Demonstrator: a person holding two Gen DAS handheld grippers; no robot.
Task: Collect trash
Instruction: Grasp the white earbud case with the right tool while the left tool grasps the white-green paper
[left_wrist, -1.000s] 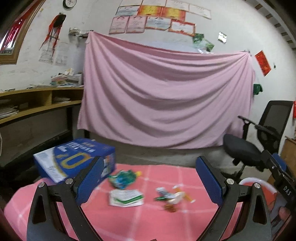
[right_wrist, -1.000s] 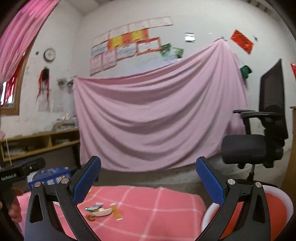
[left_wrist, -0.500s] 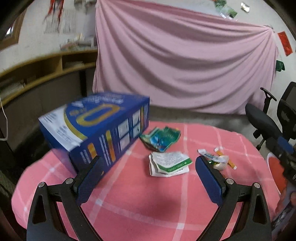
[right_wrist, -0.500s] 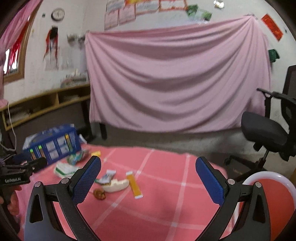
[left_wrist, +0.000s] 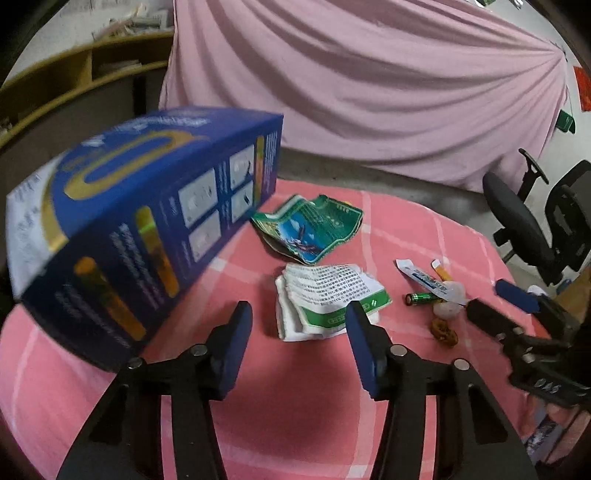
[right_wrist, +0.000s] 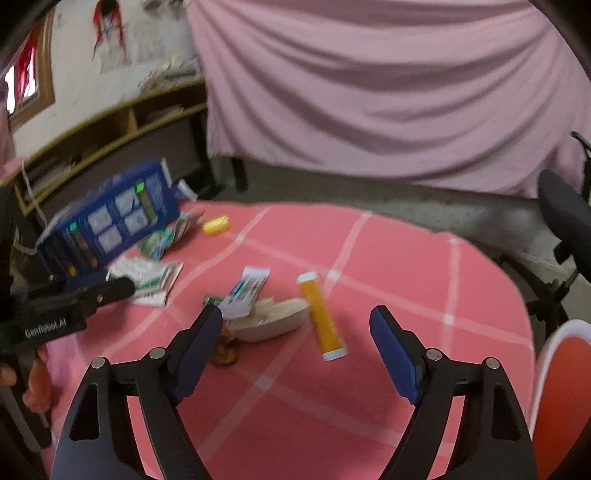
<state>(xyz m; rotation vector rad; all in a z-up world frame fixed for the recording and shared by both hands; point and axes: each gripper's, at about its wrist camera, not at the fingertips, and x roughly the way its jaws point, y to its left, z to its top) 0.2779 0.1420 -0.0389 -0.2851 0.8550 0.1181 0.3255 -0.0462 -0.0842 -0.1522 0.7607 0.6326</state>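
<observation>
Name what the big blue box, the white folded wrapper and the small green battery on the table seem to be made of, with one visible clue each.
Blue box: probably glossy printed cardboard, going by its flat faces and sharp edges.
White wrapper: probably thin paper or plastic film; it lies in creased, folded layers with small print.
Green battery: likely metal under a shiny green label; its end cap shows.

Litter lies scattered flat — a crumpled green wrapper (left_wrist: 308, 229), a folded white leaflet (left_wrist: 328, 299), a battery (left_wrist: 421, 297), an orange sachet (right_wrist: 321, 317) — well apart.
</observation>
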